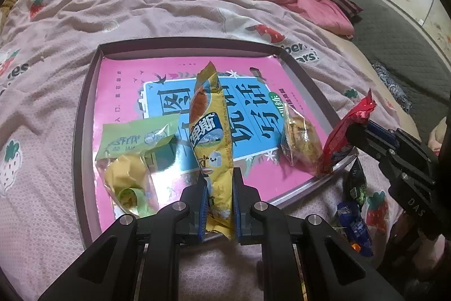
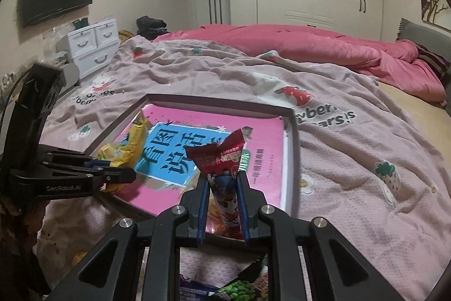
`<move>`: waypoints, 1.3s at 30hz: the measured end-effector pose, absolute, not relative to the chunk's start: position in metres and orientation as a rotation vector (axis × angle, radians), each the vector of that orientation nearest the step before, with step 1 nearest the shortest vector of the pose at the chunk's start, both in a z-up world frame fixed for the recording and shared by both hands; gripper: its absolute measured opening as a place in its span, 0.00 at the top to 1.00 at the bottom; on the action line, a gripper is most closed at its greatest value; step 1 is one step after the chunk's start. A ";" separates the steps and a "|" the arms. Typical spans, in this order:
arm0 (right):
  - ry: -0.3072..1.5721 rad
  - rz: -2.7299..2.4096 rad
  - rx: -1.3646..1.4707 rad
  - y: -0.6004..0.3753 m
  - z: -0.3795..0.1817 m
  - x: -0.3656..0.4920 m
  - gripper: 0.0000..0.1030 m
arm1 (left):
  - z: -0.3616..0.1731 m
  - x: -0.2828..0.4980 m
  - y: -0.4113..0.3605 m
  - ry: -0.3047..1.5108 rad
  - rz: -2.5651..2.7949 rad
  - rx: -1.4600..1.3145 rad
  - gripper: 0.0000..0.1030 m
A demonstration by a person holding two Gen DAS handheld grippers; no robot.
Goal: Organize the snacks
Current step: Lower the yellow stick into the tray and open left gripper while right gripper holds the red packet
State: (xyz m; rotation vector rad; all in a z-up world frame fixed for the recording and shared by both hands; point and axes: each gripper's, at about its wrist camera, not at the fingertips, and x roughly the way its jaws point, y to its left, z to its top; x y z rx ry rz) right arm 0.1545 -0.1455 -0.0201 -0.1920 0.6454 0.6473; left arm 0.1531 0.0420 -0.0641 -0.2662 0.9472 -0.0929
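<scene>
The left tongs (image 1: 218, 188) clamp the yellow snack bag (image 1: 211, 137) at lower centre, above the tray (image 1: 84, 114); the right tongs (image 2: 222, 188) clamp the red snack bag (image 2: 222, 157). The tray lies on the bed (image 2: 352, 160).

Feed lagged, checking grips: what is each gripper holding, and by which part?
Left gripper pinches the yellow snack packet at its lower end. Right gripper pinches the red snack packet near its lower end.

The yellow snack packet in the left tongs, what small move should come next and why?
Probably lower the yellow packet and let it go in the tray. The left tongs are shut on it above the pink book, between the green packet and the clear packet.
</scene>
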 end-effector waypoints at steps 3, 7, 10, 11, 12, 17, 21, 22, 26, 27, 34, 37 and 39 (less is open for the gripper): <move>0.648 0.662 -0.200 -0.142 -0.022 0.152 0.80 | -0.064 0.153 0.041 0.950 -0.095 -0.266 0.85; 0.656 0.684 -0.205 -0.138 -0.025 0.151 0.80 | -0.064 0.153 0.041 0.953 -0.098 -0.264 0.85; 0.665 0.690 -0.207 -0.136 -0.027 0.151 0.79 | -0.065 0.152 0.041 0.956 -0.103 -0.267 0.85; 0.667 0.691 -0.204 -0.135 -0.028 0.151 0.79 | -0.065 0.153 0.041 0.957 -0.104 -0.269 0.85; 0.671 0.695 -0.202 -0.135 -0.028 0.151 0.79 | -0.066 0.153 0.041 0.958 -0.107 -0.273 0.85; 0.682 0.705 -0.191 -0.134 -0.031 0.152 0.78 | -0.068 0.152 0.040 0.965 -0.115 -0.278 0.84; 0.697 0.713 -0.177 -0.134 -0.033 0.154 0.76 | -0.067 0.151 0.040 0.966 -0.122 -0.285 0.84; 0.701 0.714 -0.174 -0.134 -0.033 0.154 0.75 | -0.067 0.151 0.040 0.967 -0.123 -0.287 0.84; 0.723 0.713 -0.169 -0.133 -0.036 0.155 0.72 | -0.067 0.151 0.041 0.967 -0.121 -0.290 0.84; 0.723 0.713 -0.171 -0.133 -0.036 0.155 0.71 | -0.066 0.151 0.041 0.966 -0.119 -0.290 0.84; 0.737 0.714 -0.166 -0.132 -0.037 0.155 0.65 | -0.066 0.150 0.046 0.965 -0.086 -0.290 0.79; 0.740 0.717 -0.158 -0.133 -0.037 0.156 0.64 | -0.065 0.150 0.050 0.963 -0.072 -0.301 0.73; 0.741 0.716 -0.154 -0.134 -0.037 0.156 0.64 | -0.065 0.150 0.053 0.962 -0.070 -0.312 0.72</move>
